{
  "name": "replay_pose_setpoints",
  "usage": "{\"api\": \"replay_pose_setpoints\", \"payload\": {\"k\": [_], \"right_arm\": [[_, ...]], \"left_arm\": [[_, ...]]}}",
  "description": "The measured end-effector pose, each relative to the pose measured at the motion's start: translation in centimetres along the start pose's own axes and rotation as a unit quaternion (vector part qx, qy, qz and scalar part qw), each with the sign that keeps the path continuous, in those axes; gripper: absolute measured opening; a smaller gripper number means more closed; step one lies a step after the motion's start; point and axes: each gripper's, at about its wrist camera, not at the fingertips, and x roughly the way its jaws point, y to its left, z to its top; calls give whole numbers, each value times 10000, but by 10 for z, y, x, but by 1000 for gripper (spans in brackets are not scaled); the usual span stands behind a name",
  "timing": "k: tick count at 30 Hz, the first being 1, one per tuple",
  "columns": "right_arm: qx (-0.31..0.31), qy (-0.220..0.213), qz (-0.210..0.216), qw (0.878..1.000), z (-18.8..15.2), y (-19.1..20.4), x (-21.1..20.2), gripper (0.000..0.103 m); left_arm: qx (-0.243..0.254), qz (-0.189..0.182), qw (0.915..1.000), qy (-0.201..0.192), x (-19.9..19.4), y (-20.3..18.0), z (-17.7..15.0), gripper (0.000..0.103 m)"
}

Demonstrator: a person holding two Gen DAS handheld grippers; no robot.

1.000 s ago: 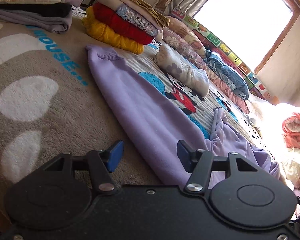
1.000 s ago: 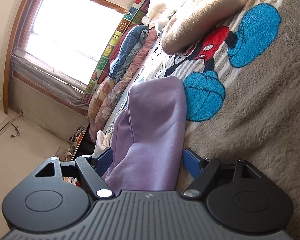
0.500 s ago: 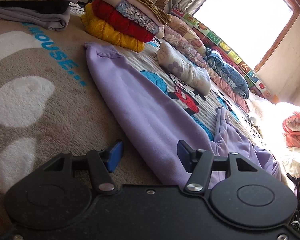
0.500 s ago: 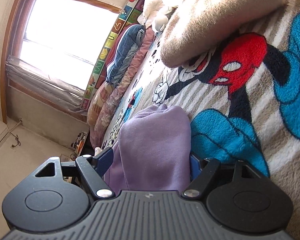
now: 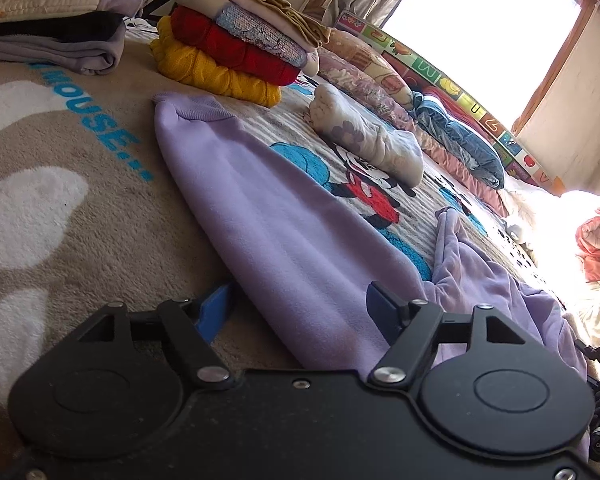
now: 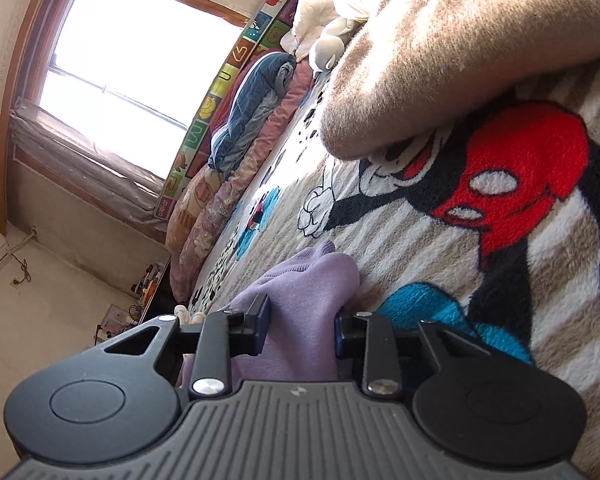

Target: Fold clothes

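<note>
A lilac sweatshirt point(image 5: 276, 216) lies stretched out on the cartoon-print blanket point(image 5: 60, 160); one sleeve runs away to a ribbed cuff at the far left. My left gripper point(image 5: 298, 300) is open, its blue pads on either side of the near part of that sleeve. In the right wrist view my right gripper point(image 6: 302, 322) has closed in on the sweatshirt's other sleeve end point(image 6: 308, 280), which bunches between the pads.
Stacks of folded clothes point(image 5: 236, 48) stand at the far end of the blanket, with a rolled white garment point(image 5: 364, 136) beside them. Pillows and quilts point(image 5: 452, 136) line the window wall. A folded-over blanket edge point(image 6: 440, 60) rises ahead of the right gripper.
The right gripper slid along the sleeve to its end and its jaws narrowed onto the cloth. The left gripper stayed open and shifted slightly closer over the other sleeve.
</note>
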Motion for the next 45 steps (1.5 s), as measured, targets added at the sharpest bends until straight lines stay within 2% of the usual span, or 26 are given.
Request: {"api": "replay_pose_setpoints", "payload": {"k": [4, 10, 20, 23, 28, 31, 33, 34, 36, 38, 42, 43, 45], "right_arm": [[-404, -240, -222, 9986, 4, 12, -18, 21], [-1208, -528, -575, 9896, 13, 36, -55, 16], [-1292, -1283, -807, 9800, 19, 30, -137, 9], [-1127, -1413, -983, 9786, 16, 14, -154, 9], [-932, -1471, -1197, 9774, 0, -10, -174, 8], [-462, -1391, -1501, 9778, -10, -35, -179, 9], [102, -1425, -1532, 9778, -16, -58, -184, 24], [325, -1546, -1268, 9793, -18, -66, -189, 39], [661, -1747, -825, 9789, -20, -76, -197, 50], [857, -1830, -629, 9774, -15, -80, -196, 63], [1074, -1935, -538, 9737, -2, -83, -183, 69], [1068, -1932, -611, 9734, 1, -83, -178, 68], [812, -1816, -873, 9761, 6, -79, -164, 58]], "left_arm": [[46, 33, 10000, -8, 0, -2, -1, 73], [37, 47, 10000, -4, -1, -2, -1, 73], [138, 33, 9999, 5, -3, -3, -4, 73], [206, 36, 9998, 9, -4, -3, -5, 73], [175, 59, 9998, 2, -3, -3, -5, 73], [193, 108, 9998, -11, -3, -6, -5, 73], [222, 141, 9997, -20, -3, -7, -6, 74], [244, 155, 9996, -24, -2, -8, -7, 74], [320, 196, 9993, -34, -1, -11, -8, 77], [422, 246, 9988, -44, 0, -14, -10, 78], [594, 351, 9976, -67, 3, -20, -12, 80], [626, 370, 9973, -71, 4, -21, -13, 81], [662, 368, 9971, -69, 5, -22, -13, 85]]}}
